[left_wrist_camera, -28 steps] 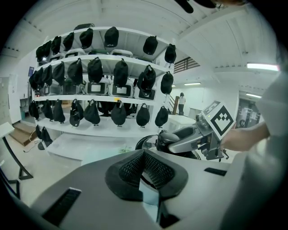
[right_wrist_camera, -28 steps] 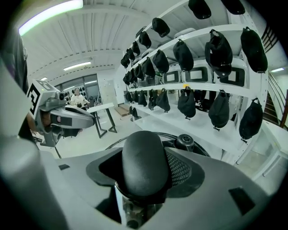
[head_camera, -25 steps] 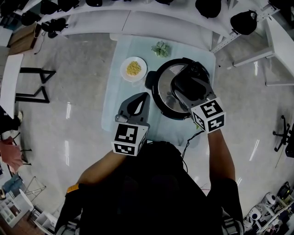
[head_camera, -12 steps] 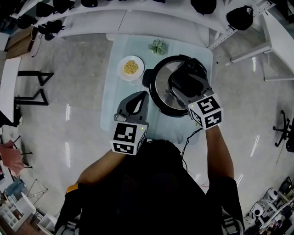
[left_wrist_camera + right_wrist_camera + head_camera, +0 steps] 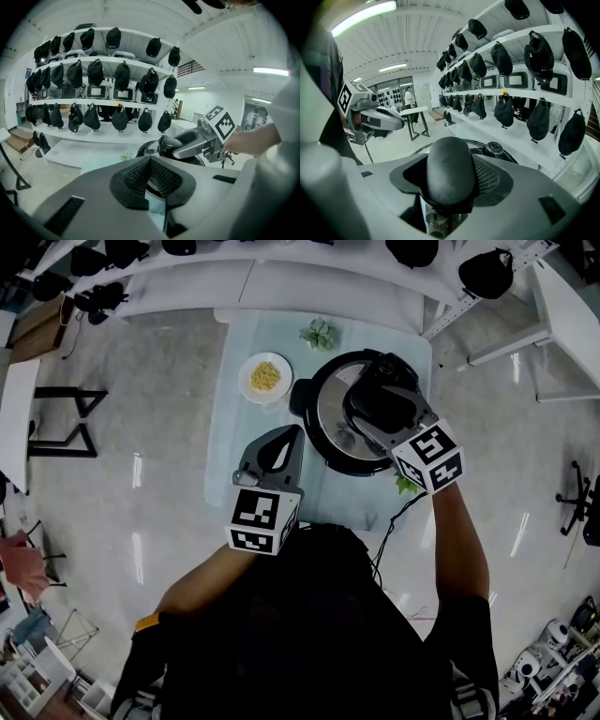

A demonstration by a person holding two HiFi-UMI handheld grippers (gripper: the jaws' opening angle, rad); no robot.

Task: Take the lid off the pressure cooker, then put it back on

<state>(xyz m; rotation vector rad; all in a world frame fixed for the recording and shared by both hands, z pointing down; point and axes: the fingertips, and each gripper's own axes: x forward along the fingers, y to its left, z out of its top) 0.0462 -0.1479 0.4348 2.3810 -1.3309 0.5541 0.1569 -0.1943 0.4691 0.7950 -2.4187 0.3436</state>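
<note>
The pressure cooker [image 5: 330, 423] stands on the small pale table [image 5: 242, 432], its steel lid [image 5: 334, 413] on the pot. My right gripper [image 5: 380, 397] reaches over the lid from the right and is shut on the lid's black handle [image 5: 447, 159], which fills the gap between the jaws of the right gripper [image 5: 449, 179]. A small black valve knob [image 5: 493, 149] sits just behind it. My left gripper [image 5: 292, 437] hovers over the table's front left, beside the pot and apart from it. In the left gripper view the left gripper [image 5: 150, 163] has its pads together, holding nothing.
A white plate of yellow food [image 5: 265, 378] and a small green plant [image 5: 321, 335] sit at the table's far side. A black cable [image 5: 392, 519] hangs off the front edge. Shelves of black bags [image 5: 96, 75] stand beyond the table.
The right gripper has twisted slightly on the lid handle, its marker cube shifting a little. The left gripper and the lid keep their places.
</note>
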